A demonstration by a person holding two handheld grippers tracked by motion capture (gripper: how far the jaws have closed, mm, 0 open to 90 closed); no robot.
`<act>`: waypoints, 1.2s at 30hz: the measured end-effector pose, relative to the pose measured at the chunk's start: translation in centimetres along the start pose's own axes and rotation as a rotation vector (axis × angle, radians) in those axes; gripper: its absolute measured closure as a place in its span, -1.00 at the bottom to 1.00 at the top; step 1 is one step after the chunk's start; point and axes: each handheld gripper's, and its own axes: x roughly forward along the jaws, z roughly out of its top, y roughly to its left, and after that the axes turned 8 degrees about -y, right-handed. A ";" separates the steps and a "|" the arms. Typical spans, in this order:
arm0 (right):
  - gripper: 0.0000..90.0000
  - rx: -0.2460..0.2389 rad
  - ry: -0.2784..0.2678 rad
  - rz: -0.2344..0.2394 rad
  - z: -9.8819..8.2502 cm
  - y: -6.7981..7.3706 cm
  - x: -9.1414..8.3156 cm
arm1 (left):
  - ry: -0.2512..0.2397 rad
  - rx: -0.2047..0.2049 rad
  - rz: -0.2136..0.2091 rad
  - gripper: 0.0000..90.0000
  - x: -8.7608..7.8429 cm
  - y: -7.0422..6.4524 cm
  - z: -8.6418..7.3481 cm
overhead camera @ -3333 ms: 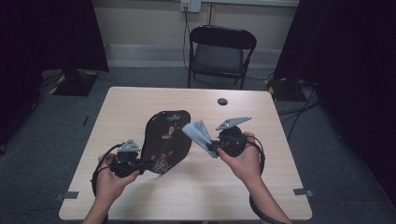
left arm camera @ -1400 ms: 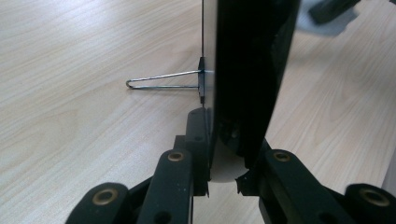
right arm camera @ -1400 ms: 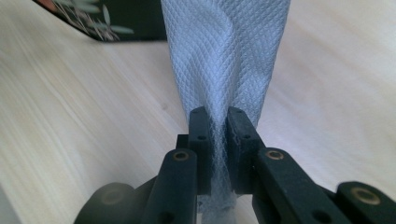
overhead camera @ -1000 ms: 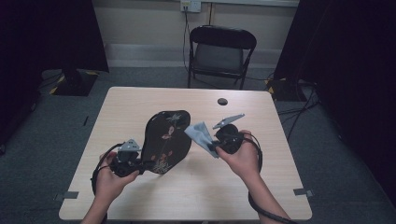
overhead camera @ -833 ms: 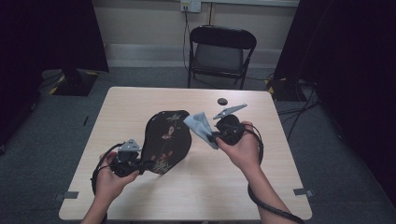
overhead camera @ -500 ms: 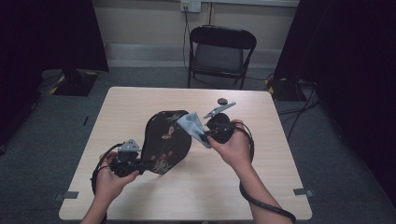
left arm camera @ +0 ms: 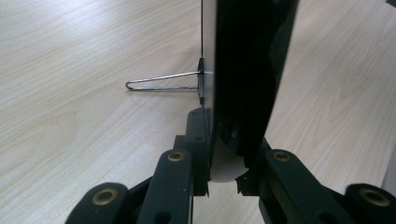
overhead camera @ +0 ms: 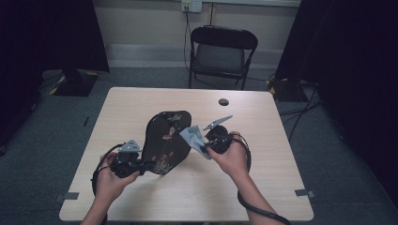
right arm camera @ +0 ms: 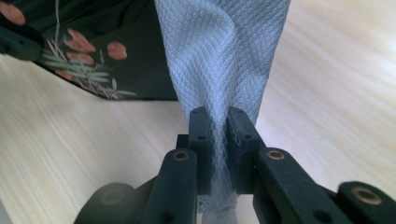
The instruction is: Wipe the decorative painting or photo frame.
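Both forearms come in over the near edge of the desk [overhead camera: 281, 140]. The left hand [overhead camera: 110, 177] sits near the near left corner, wrapped around the left hand-held gripper [overhead camera: 141, 165], which lies low and points toward the desk's middle; its jaws are clamped on the edge of a thin black board [left arm camera: 247, 70], seen edge-on between them. The right hand [overhead camera: 230, 157] is raised nearer the middle, and the right hand-held gripper [overhead camera: 202, 149] points toward the left edge, its jaws pinched tight on a grey cloth [right arm camera: 224, 56].

Lab/studio: black curtains [overhead camera: 51, 33], folding chair [overhead camera: 221, 51]
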 end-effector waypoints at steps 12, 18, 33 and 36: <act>0.82 0.013 0.087 0.022 -3.4 0.5 3.3 | 0.000 0.000 0.000 0.75 0.0 0.0 0.0; 0.82 0.019 0.122 0.033 -4.9 0.9 4.7 | 0.000 0.001 0.001 0.75 0.0 0.0 0.0; 0.80 -0.002 0.151 0.047 -6.5 1.5 5.3 | -0.006 -0.004 0.004 0.75 0.0 0.0 0.0; 0.80 -0.005 0.149 0.044 -6.4 1.4 5.1 | -0.007 -0.007 0.004 0.75 0.0 0.1 -0.1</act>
